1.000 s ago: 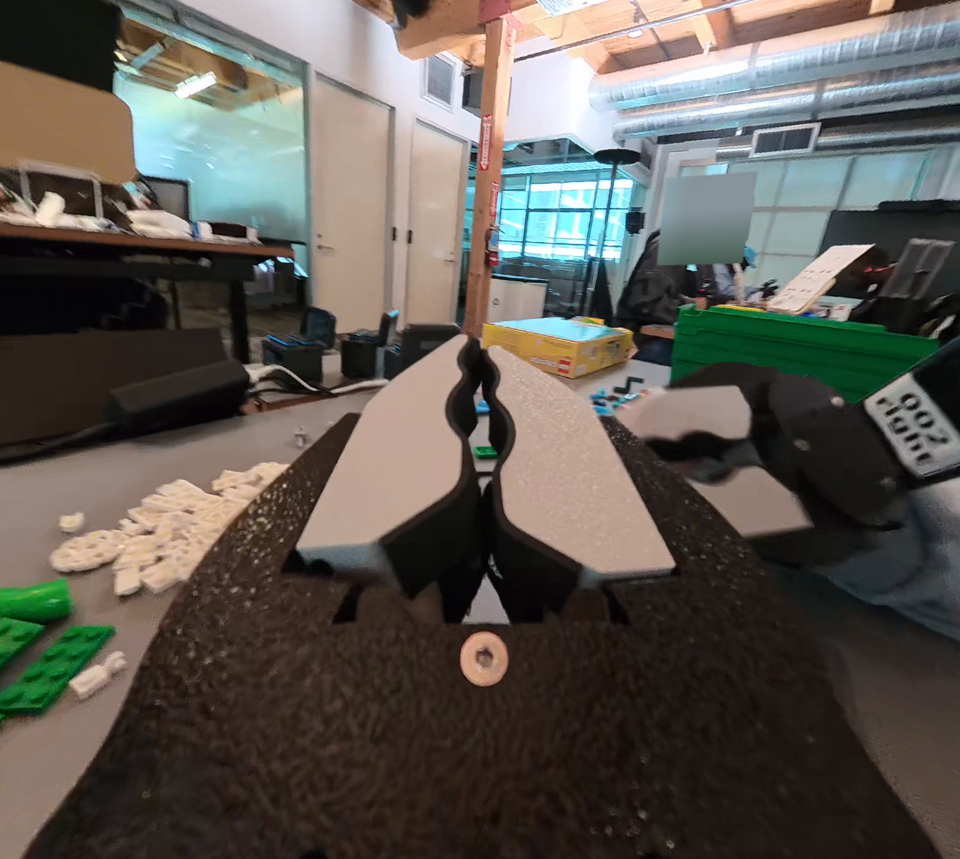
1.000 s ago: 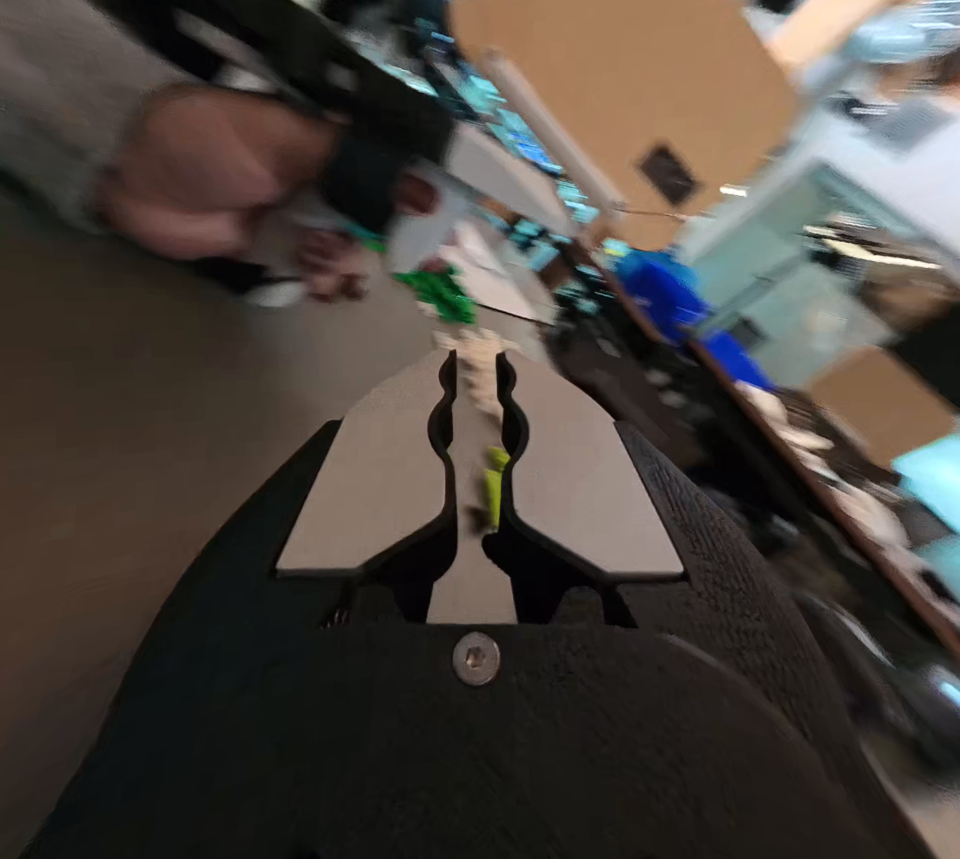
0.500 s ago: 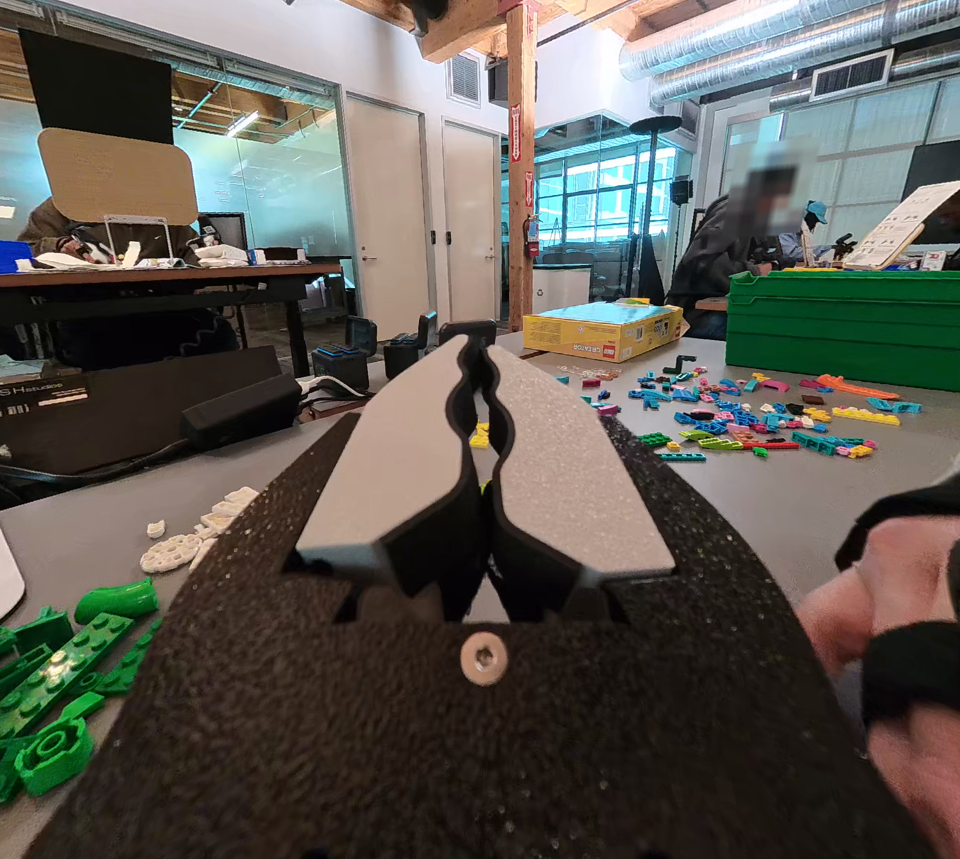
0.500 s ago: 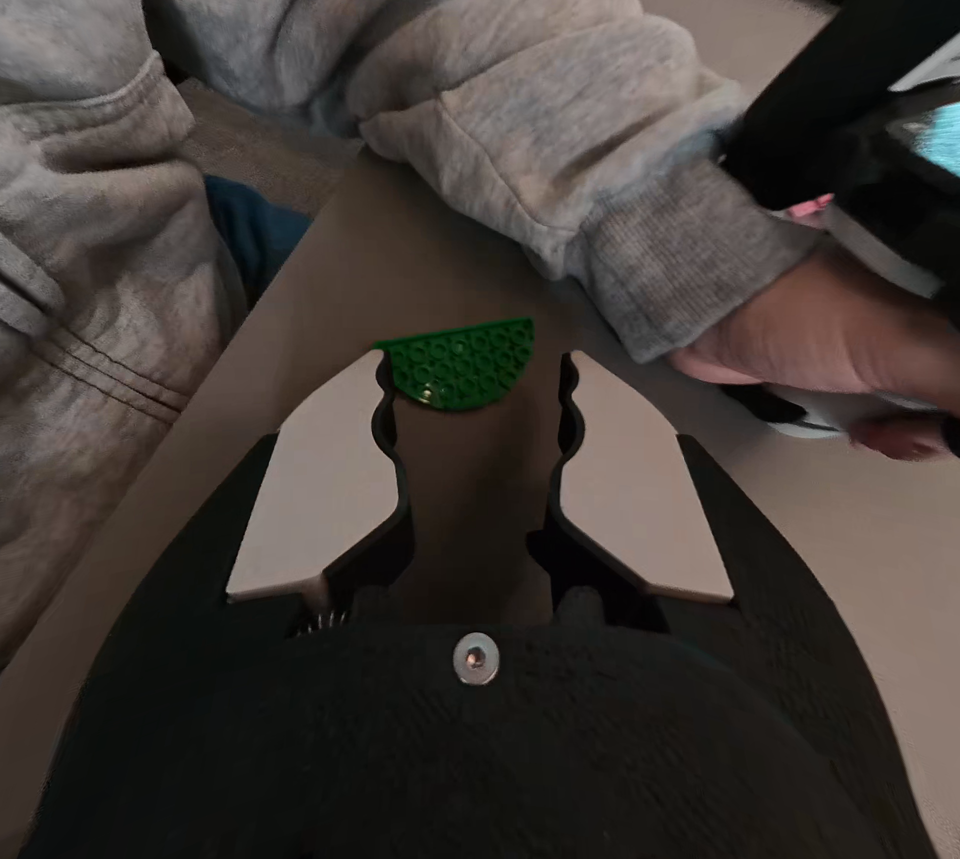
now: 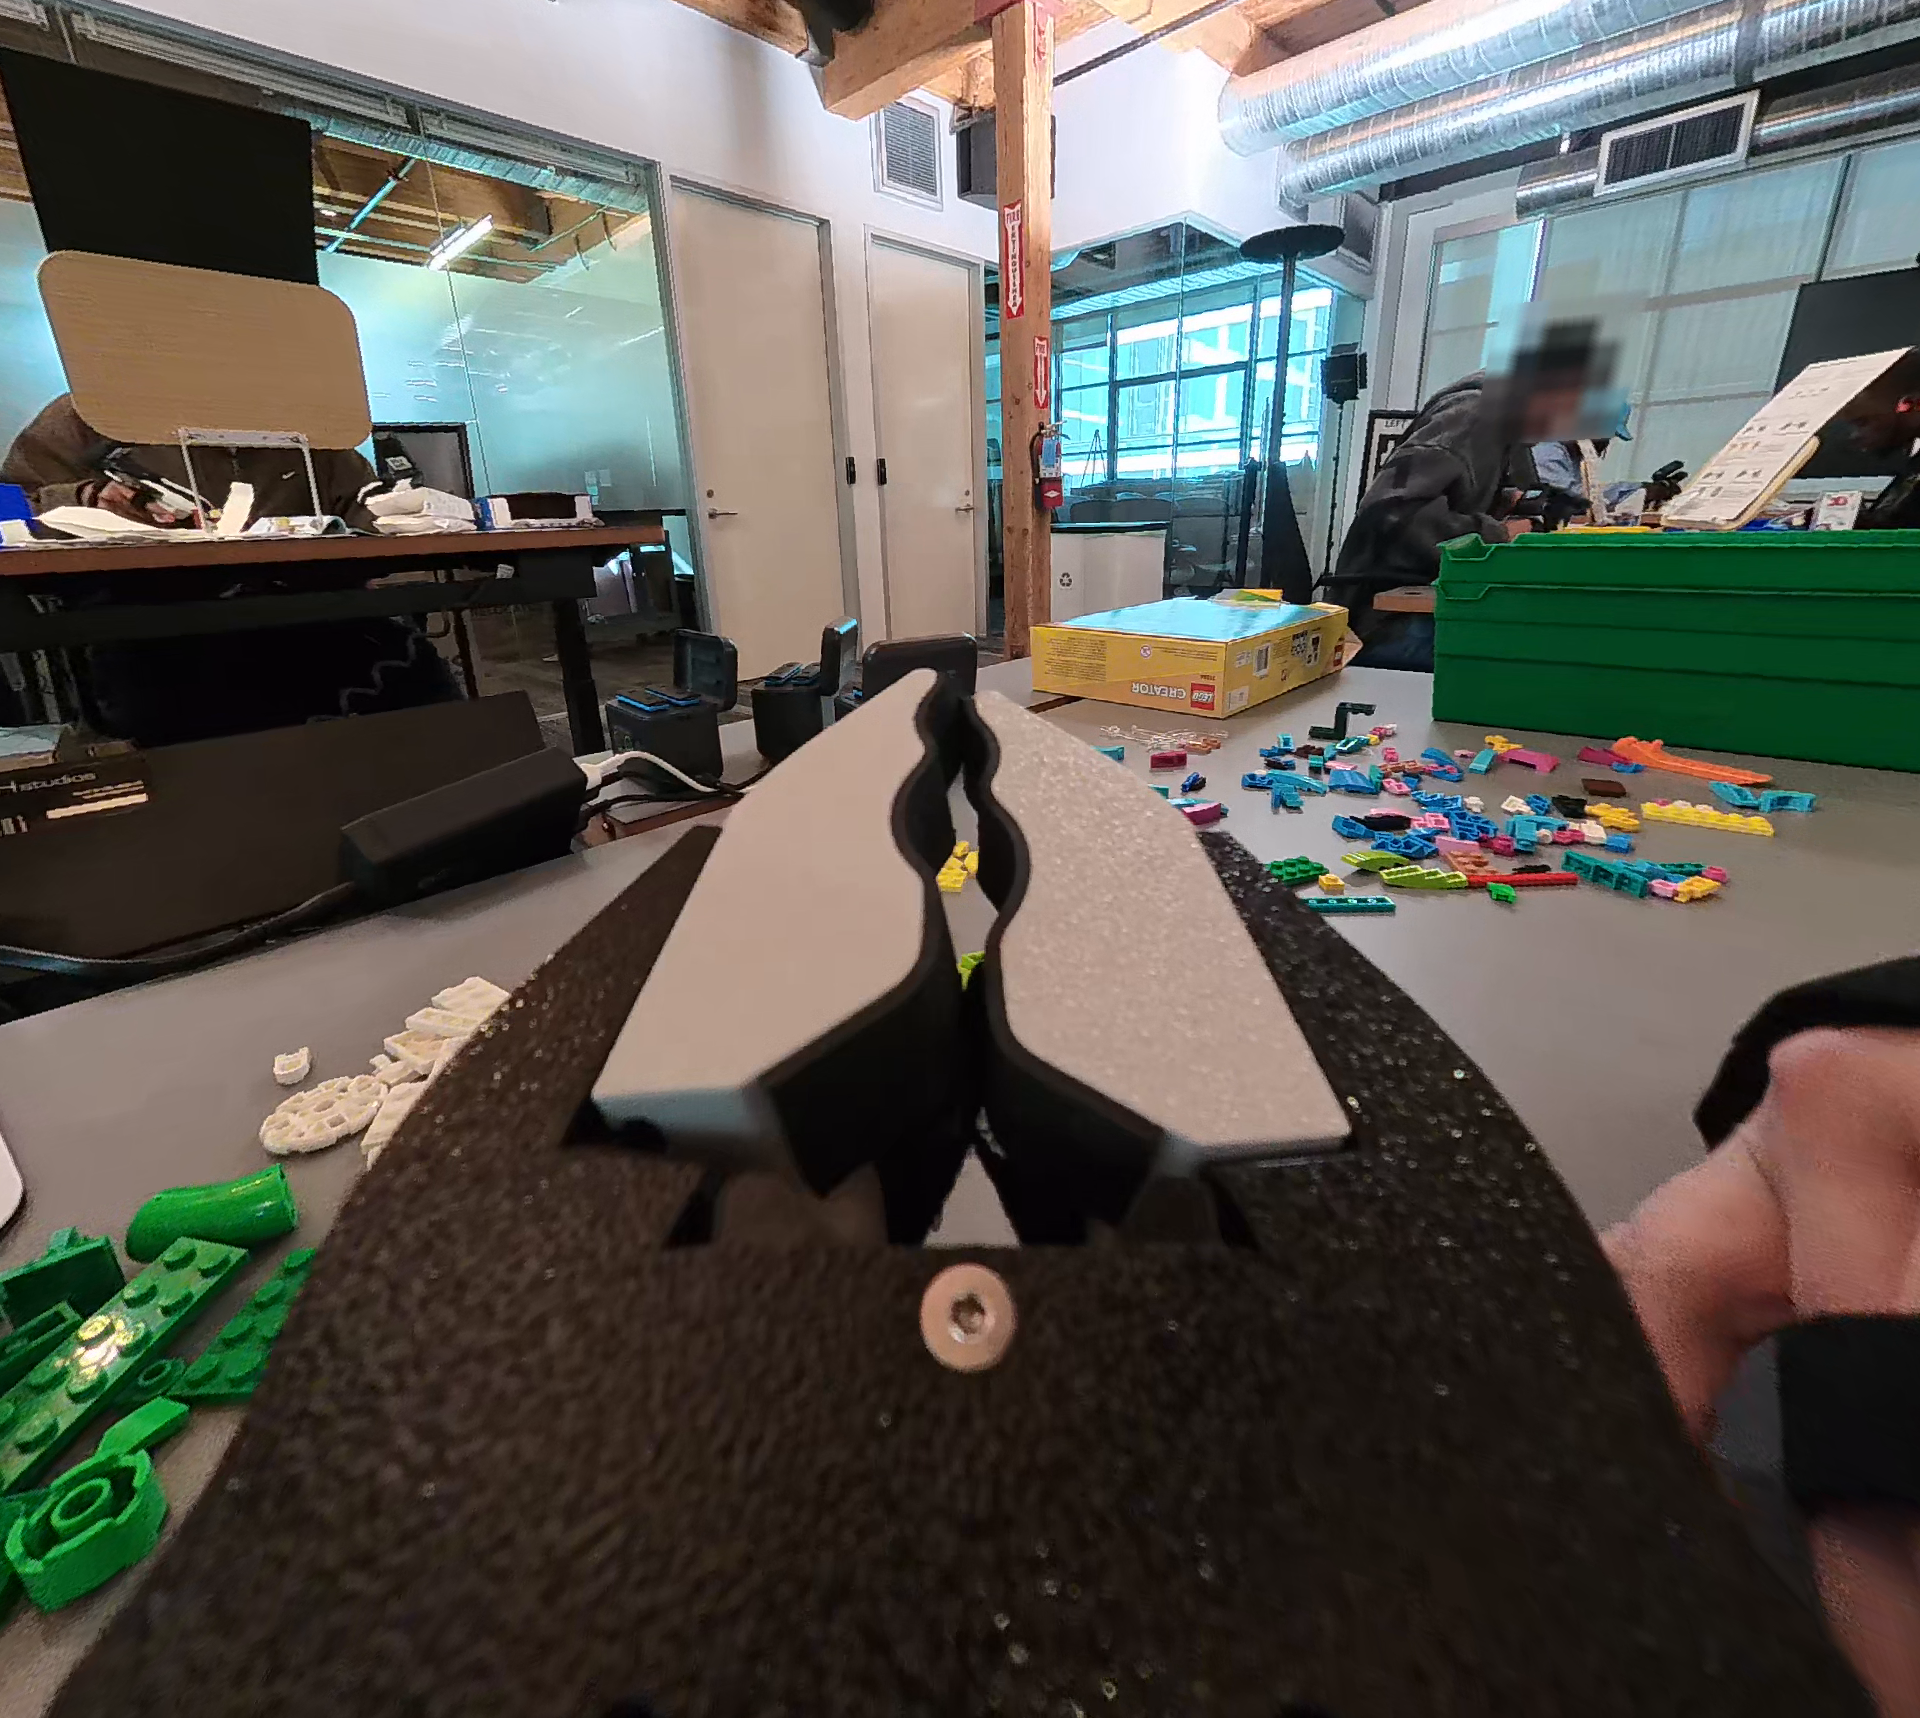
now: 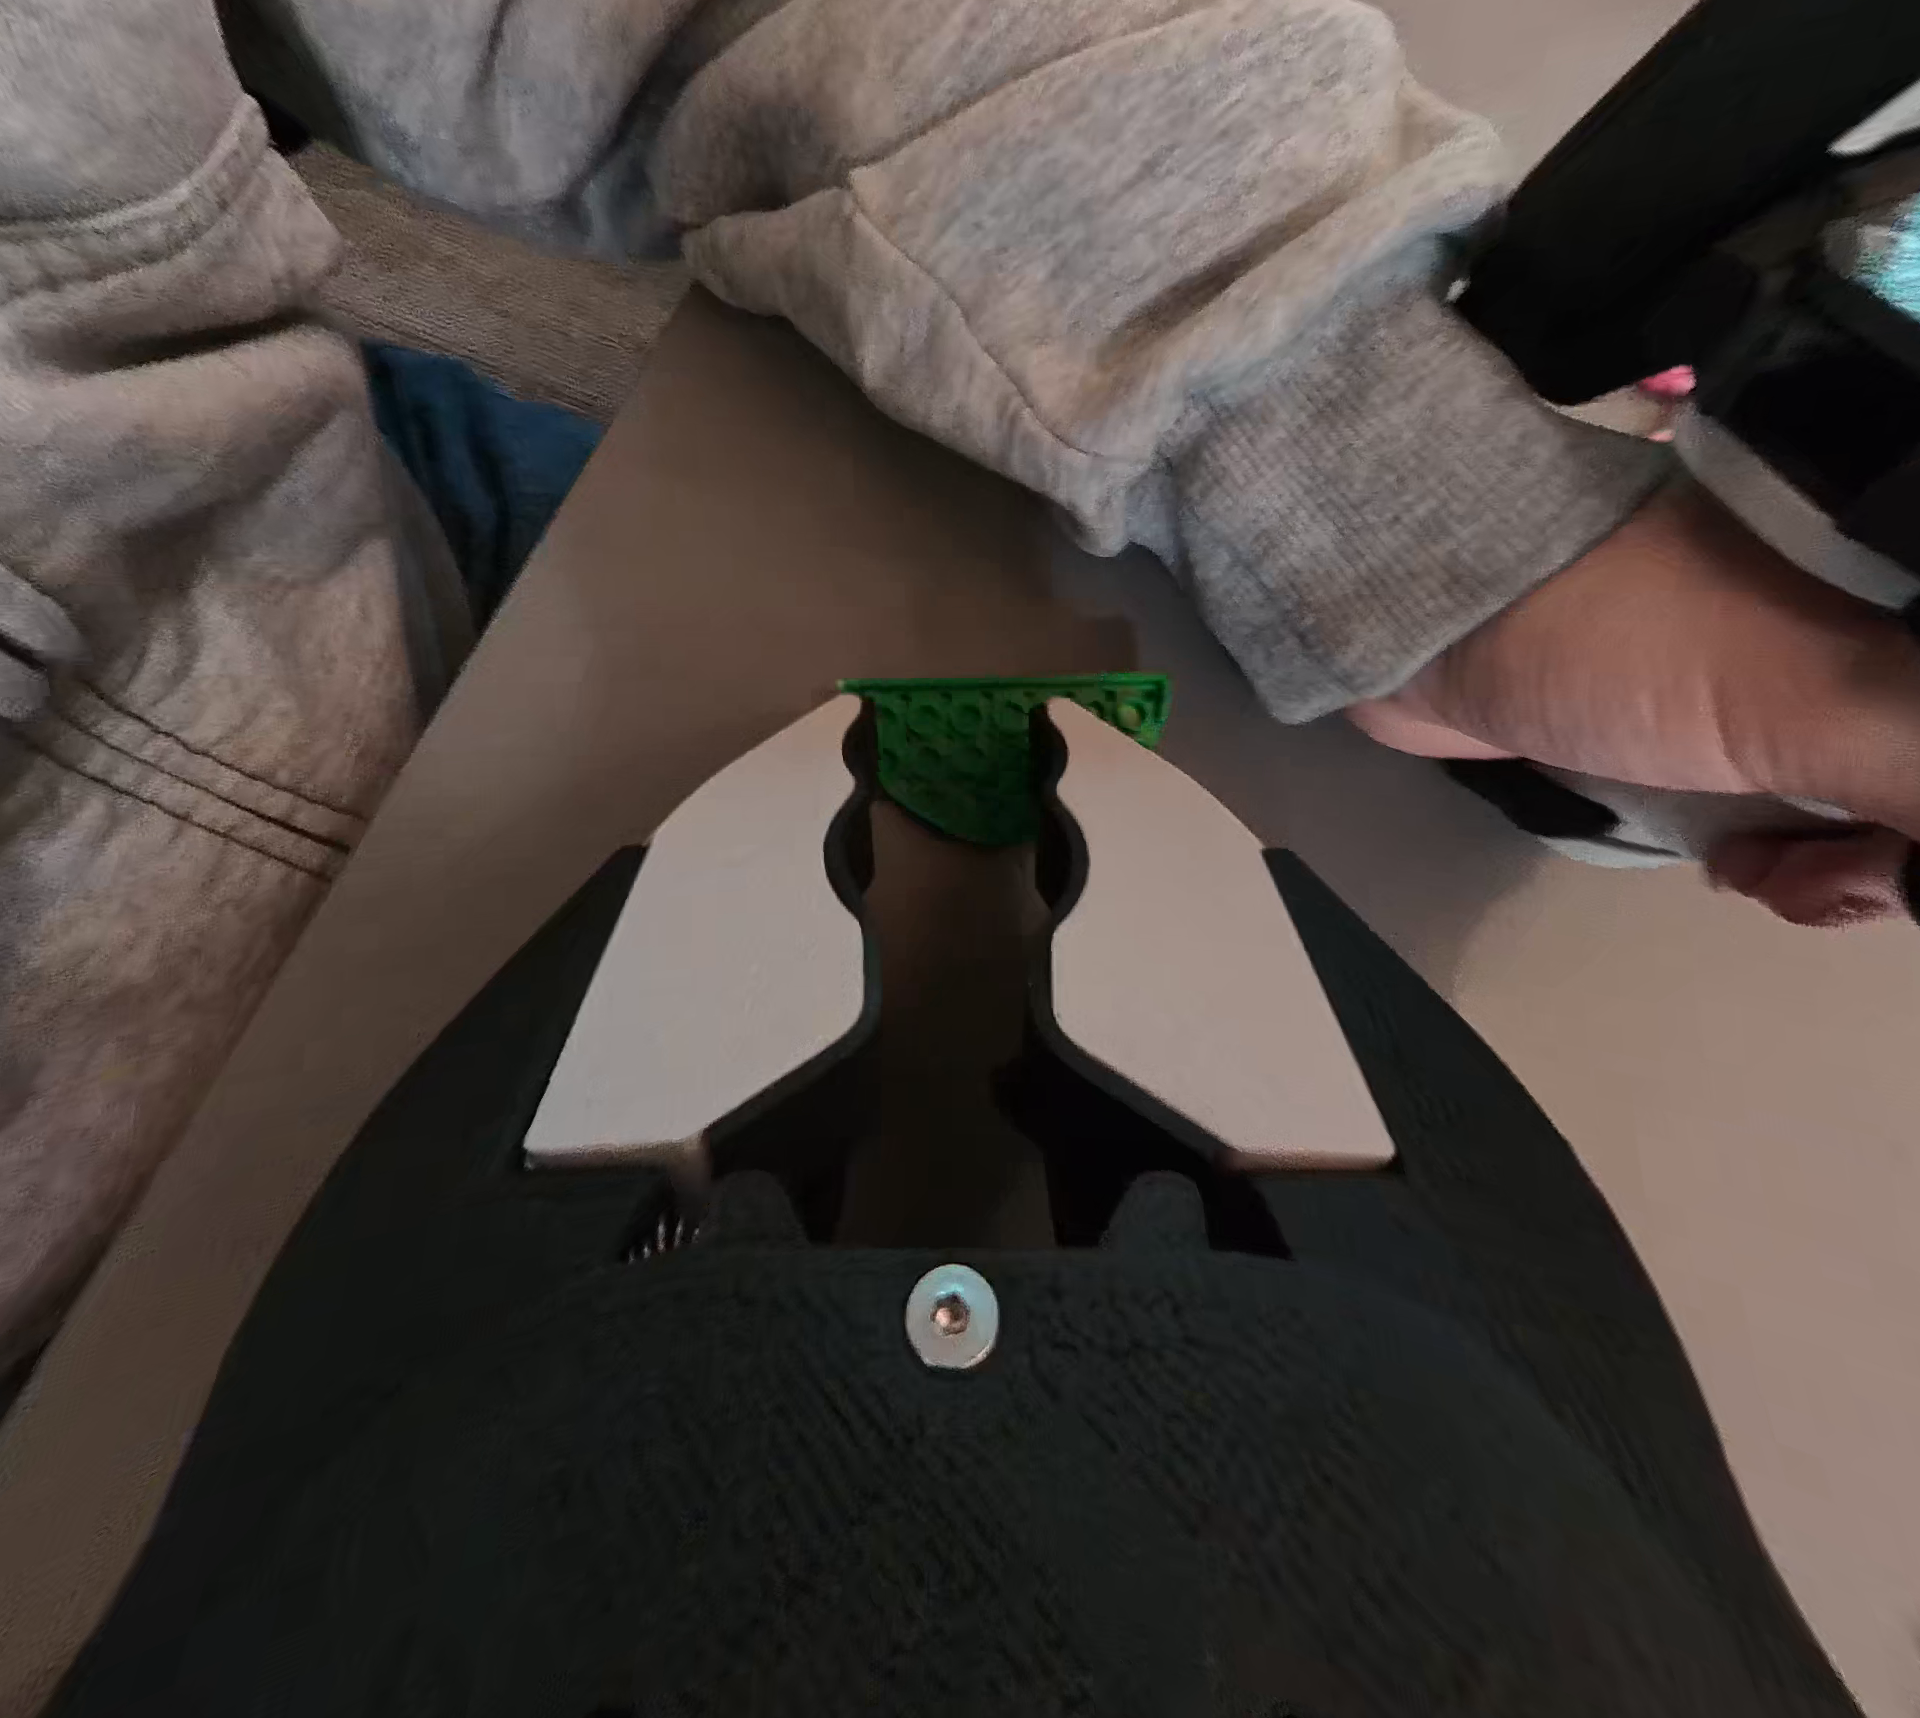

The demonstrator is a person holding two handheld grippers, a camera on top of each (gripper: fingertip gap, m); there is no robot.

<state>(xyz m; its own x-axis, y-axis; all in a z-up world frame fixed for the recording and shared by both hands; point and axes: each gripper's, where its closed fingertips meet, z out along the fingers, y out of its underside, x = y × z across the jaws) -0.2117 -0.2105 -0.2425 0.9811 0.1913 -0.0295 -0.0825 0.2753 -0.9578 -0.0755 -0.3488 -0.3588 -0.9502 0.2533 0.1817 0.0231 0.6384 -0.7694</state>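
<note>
Green and thin, a half-round plate (image 6: 961, 759) is sitting clamped between the fingertips of the right claw (image 6: 954, 728) above the grey surface (image 6: 790, 525); held only across its narrow middle, it could twist or slip out if bumped. Farther off, the left claw (image 5: 961, 712) is staying shut on nothing, pointing over scattered coloured bricks (image 5: 1475, 827) toward a yellow box (image 5: 1184, 660).

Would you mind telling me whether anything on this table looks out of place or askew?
Mostly not: loose bricks lie sorted by colour. One oddity: the green half-round plate in the right gripper sits off-centre, its straight edge sticking out further past the right fingertip. The left gripper is shut on nothing.
</note>
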